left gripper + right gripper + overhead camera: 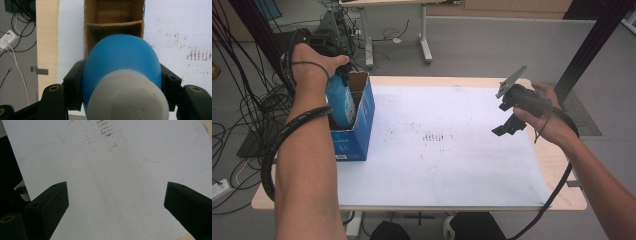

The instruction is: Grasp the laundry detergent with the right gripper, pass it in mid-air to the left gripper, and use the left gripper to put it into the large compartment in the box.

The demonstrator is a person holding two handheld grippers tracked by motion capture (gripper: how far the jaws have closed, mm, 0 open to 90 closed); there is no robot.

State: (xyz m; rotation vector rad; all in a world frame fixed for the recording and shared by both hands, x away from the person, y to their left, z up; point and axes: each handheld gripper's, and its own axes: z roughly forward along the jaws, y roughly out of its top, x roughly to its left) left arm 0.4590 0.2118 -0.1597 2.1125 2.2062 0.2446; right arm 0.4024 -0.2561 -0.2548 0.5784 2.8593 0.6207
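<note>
At the left edge of the tabletop (452,170), the left gripper (343,70) is pinching a blue bottle (339,102) by its shoulders, one jaw pressing on each side just below the white cap (126,100). The bottle is hanging upright, its lower body sitting inside the open blue carton (357,130) that is standing along that left edge. In the left gripper view, the carton's brown interior and a cardboard divider (113,24) are showing beyond the bottle; whether the base is resting on the carton floor cannot be told.

Judgement: the step in hand appears to be lowering the bottle into the near compartment. To do it well, the person should be keeping the bottle vertical and centred between the carton walls and the divider, descending slowly, and holding the grip until the base is seated — an early release risks a tilt against the cardboard.

Across the middle, the white sheet is showing faint brown marks (434,137) and no other items.

Near the right edge, the right gripper (512,117) is hovering above the sheet — its jaws are standing spread wide with nothing between them, well apart from the carton.
</note>
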